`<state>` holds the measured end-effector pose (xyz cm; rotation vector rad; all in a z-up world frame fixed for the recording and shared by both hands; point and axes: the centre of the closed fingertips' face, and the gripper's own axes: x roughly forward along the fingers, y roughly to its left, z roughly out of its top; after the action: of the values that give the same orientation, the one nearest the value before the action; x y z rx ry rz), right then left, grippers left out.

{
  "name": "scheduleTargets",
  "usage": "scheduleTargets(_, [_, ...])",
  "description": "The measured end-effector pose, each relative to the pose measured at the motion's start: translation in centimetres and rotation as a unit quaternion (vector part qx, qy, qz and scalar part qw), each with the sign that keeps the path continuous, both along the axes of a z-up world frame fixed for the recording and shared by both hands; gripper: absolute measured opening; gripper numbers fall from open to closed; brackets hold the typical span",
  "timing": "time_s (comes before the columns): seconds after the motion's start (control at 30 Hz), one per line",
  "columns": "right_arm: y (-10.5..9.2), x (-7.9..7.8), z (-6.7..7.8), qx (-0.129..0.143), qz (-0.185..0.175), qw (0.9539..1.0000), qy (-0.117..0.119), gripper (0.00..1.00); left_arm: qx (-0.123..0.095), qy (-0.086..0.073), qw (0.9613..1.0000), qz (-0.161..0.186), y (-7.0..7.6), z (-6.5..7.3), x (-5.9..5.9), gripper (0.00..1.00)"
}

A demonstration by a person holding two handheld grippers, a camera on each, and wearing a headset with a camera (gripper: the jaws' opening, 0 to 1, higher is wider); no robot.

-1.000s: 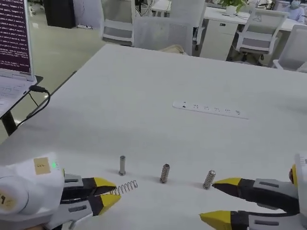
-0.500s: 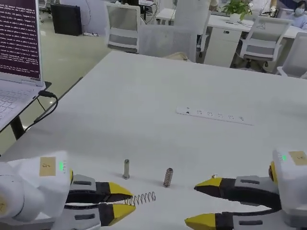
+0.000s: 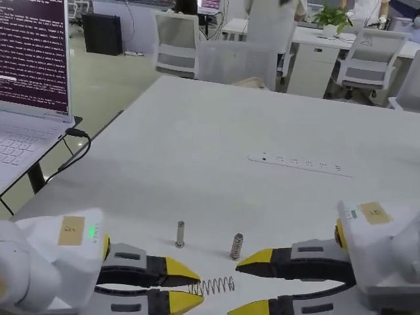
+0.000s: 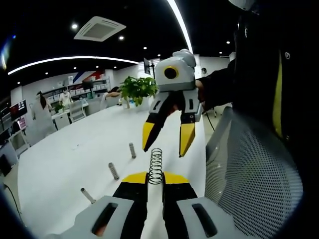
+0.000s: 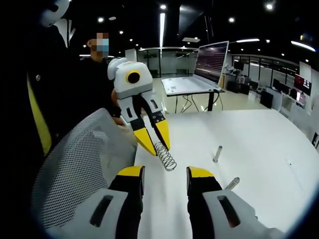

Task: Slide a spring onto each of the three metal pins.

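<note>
Spring [image 3: 211,286] sits clamped endwise in our left gripper [image 3: 197,291]; our right gripper [image 3: 235,287] gapes at its 3 o'clock. Pinching the coils unevenly, we may flick it loose.

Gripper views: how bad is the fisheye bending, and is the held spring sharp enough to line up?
Left gripper view: spring sharp in the left gripper; ceiling light strip bows strongly. Right gripper view: same bending at the edges, spring also sharp. Head view: lines straight, far chairs slightly soft.

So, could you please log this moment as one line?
left tongs: shut on spring | right tongs: open, facing spring | bare pin: waiting
</note>
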<state>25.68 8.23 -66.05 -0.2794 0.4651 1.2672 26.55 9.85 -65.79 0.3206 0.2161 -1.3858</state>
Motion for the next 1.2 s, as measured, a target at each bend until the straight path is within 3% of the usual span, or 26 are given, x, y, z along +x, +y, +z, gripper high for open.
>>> scheduleTargets(0.77, [1.2, -0.8, 0.1, 0.009, 0.032, 0.9994, 0.008, 0.16, -0.016, 0.004, 0.9996, -0.022, -0.9, 0.8, -1.3, 0.03])
scheduleTargets(1.1, [1.2, -0.7, 0.7, -0.006, 0.042, 0.9991, 0.005, 0.10, -0.024, 0.002, 0.9994, -0.023, -1.0, 1.0, -1.3, 0.02])
scheduleTargets(1.2, [1.3, -0.8, 0.9, -0.028, 0.056, 0.9980, 0.006, 0.09, -0.025, 0.001, 0.9994, -0.023, -1.0, 1.0, -1.3, 0.02])
